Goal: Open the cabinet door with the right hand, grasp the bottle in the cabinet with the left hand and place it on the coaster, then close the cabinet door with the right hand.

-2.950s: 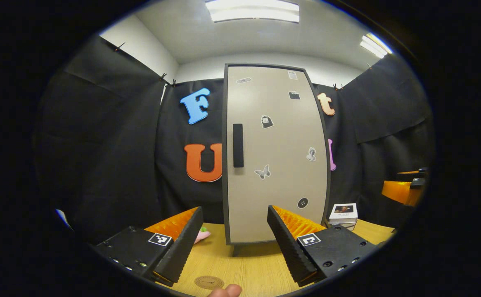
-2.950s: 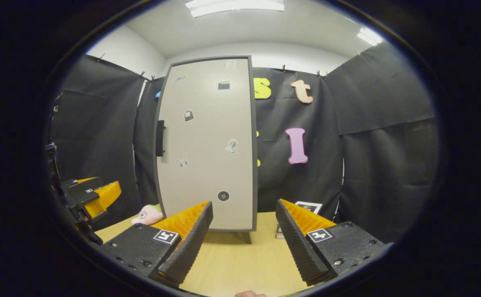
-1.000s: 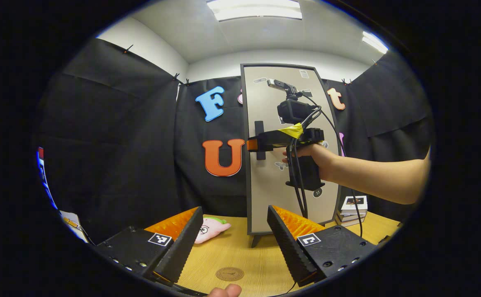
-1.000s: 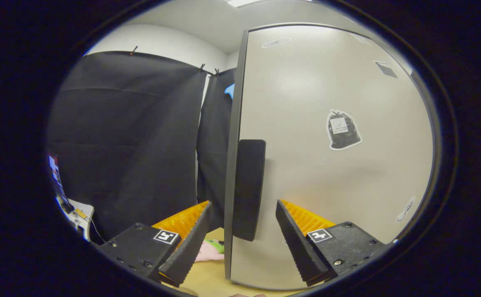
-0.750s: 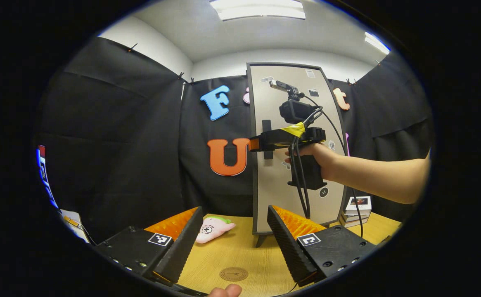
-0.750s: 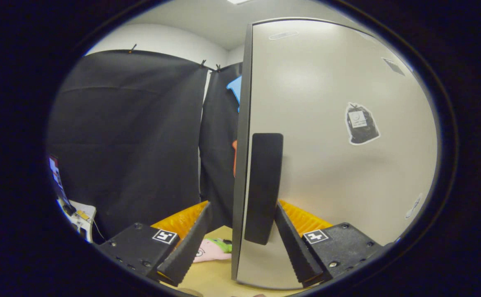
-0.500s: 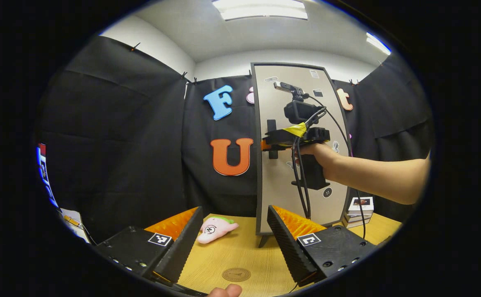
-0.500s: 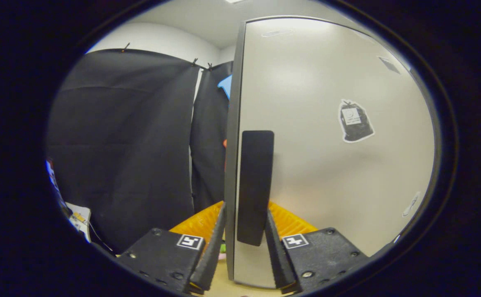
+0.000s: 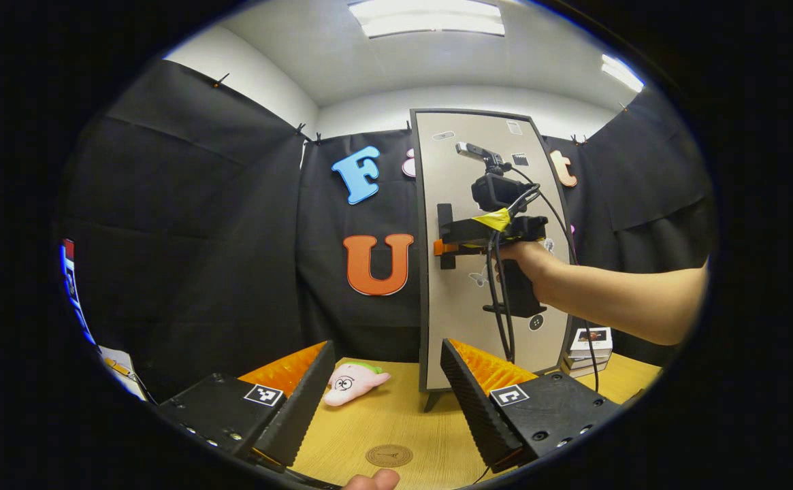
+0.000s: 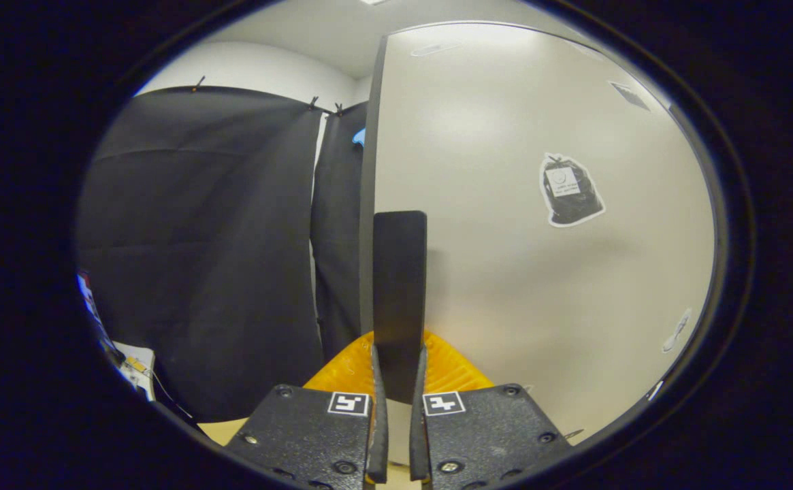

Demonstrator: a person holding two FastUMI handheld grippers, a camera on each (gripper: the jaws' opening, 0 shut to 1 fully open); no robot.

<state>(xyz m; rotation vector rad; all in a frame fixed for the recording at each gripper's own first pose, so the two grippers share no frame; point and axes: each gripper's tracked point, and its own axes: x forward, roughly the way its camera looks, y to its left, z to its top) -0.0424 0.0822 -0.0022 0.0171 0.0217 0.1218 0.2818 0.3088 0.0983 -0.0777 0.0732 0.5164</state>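
1 big change over the last second: the right gripper (image 10: 396,435) went from fingers spread on either side of the door handle (image 10: 399,299) to fingers pinched right onto it. In the left gripper view you can see that same gripper (image 9: 445,246) held by a hand (image 9: 529,262) against the cabinet door (image 9: 488,204). So I'd say the grab is done and the pull is next. The door looks flush, not swung out yet.

The bottle should be inside the cabinet, behind that closed door, so no telling where exactly. The coaster (image 9: 389,454) sits on the tabletop (image 9: 396,418) just in front of the left gripper (image 9: 377,391), whose fingers are spread wide with nothing between them, waiting low.

Counts, biggest to smallest:
- 1 cabinet, 1 door, 1 handle
- 2 grippers
- 1 small stack of books (image 9: 588,344) beside the cabinet, can't tell how many
- 1 pink plush toy (image 9: 352,381) lying on the tabletop
- 1 coaster
- a few stickers on the door, too small to count properly
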